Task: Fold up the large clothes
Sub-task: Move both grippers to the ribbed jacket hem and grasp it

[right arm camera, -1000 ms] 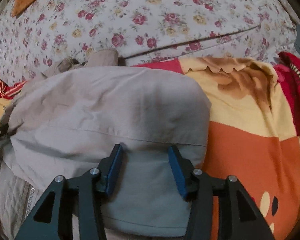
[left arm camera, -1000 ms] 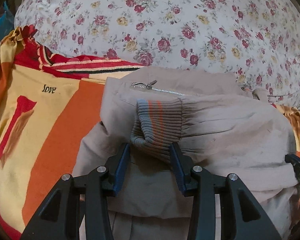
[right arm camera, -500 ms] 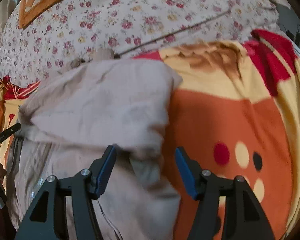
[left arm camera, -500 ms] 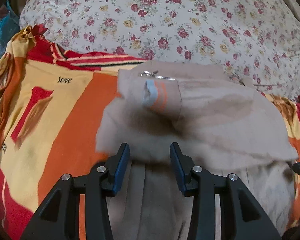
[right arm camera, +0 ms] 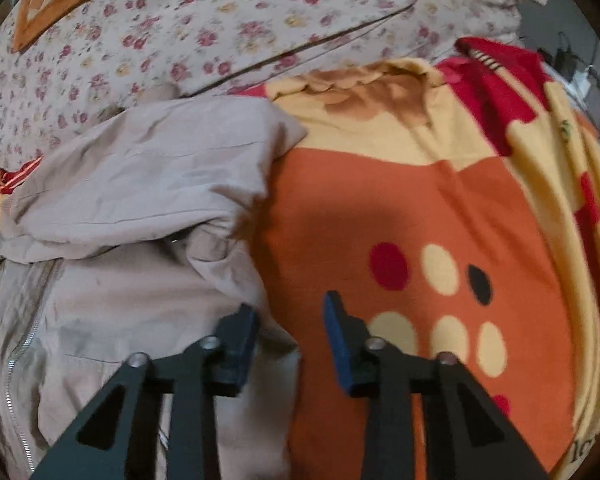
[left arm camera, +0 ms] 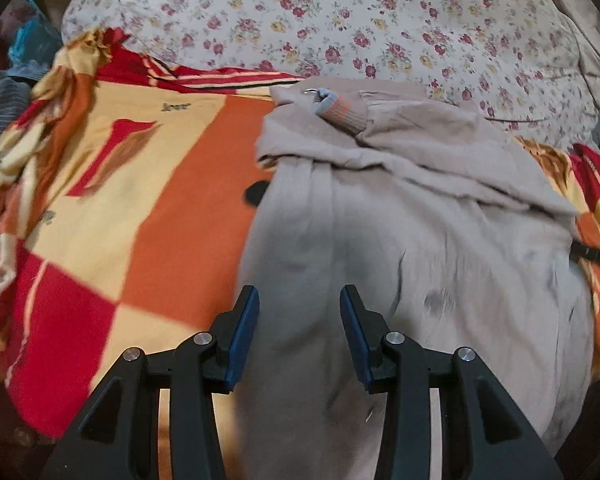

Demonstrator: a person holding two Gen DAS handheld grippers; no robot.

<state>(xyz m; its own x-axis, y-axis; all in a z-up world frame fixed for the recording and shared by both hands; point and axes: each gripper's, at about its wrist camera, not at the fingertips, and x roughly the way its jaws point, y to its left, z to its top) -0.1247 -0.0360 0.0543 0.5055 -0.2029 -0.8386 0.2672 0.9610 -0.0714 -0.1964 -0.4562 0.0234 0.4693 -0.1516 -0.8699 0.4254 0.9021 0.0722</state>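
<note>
A beige zip jacket [left arm camera: 412, 216] lies on the orange, yellow and red blanket [left arm camera: 140, 208], its far part folded over toward me. A grey ribbed cuff with orange stripes [left arm camera: 336, 110] rests on the folded part at the far end. My left gripper [left arm camera: 299, 324] is open and empty above the jacket's near part. In the right wrist view the jacket [right arm camera: 140, 216] fills the left side, its zipper [right arm camera: 20, 360] at the far left. My right gripper [right arm camera: 290, 332] is open and empty over the jacket's right edge.
A floral quilt [left arm camera: 340, 24] is piled behind the blanket and also shows in the right wrist view [right arm camera: 220, 20]. Dark clothes [left arm camera: 12, 72] lie at the far left. The blanket [right arm camera: 440, 220] spreads to the right of the jacket. The right gripper's tip [left arm camera: 596, 254] shows at the jacket's right edge.
Both grippers have let go of the folded-over part and drawn back toward me. The sleeve and cuff now lie flat on the jacket. The right gripper shifted right.
</note>
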